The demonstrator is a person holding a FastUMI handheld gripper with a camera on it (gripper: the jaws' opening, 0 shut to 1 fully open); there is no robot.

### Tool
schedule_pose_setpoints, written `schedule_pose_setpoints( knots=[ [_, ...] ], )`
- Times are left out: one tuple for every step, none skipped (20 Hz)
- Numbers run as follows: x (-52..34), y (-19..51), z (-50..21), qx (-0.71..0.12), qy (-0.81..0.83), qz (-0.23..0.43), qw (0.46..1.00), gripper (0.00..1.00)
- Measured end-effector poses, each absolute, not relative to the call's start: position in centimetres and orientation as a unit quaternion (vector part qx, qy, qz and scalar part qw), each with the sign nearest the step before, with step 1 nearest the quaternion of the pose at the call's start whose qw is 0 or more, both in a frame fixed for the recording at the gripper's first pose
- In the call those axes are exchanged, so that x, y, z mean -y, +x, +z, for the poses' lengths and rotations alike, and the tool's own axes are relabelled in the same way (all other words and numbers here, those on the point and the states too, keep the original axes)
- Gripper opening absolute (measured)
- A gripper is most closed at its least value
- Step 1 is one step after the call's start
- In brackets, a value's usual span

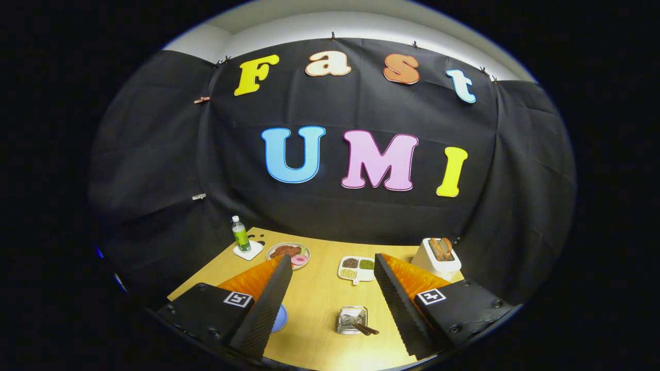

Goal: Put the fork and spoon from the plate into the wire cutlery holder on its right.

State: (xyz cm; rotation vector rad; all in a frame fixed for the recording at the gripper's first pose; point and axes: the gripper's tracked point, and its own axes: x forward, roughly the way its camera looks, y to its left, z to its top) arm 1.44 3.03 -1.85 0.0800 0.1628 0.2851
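The gripper [330,288] hangs high over the light wooden table [319,309] with its two fingers spread wide and nothing between the pads, so it carries no load. Between the fingers, near their bases, stands the small square wire cutlery holder [352,319], and out of it lean dark-handled utensils [364,326] with a pale metal head showing inside the wires; whether both the fork and the spoon are there I cannot tell at this size. The blue plate [280,318] peeks out as a thin sliver just beside the left finger, mostly hidden behind it, so what lies on it is unseen. My reading is that the placing step is either finished or nearly so, and the hand is pulled back for a check. If a piece remains on the plate, the next move calls for swinging the open fingers left and down over that plate, lining them across the handle, then closing. Beyond the fingers, well apart from the holder, sit a round plate of food [289,254], a white divided dish of beans [357,268], a green-labelled bottle on a white coaster [240,234] and a white toaster with bread [438,256].
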Motion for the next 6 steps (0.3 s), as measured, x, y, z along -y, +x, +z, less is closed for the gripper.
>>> schedule_pose_setpoints(
  knots=[
    [-3.25,1.32,-1.73,-0.08,0.04,0.142,0.986,0.99],
    [-3.43,1.3,-1.71,-0.08,0.039,0.143,0.986,0.99],
    [-3.45,1.28,-1.8,-0.083,0.038,0.142,0.986,0.99],
    [-3.55,1.29,-1.86,-0.084,0.038,0.142,0.986,0.99],
    [-3.58,1.21,-1.83,-0.085,0.038,0.14,0.986,0.99],
    [-3.63,1.09,-1.83,-0.085,0.039,0.14,0.986,0.99]
  ],
)
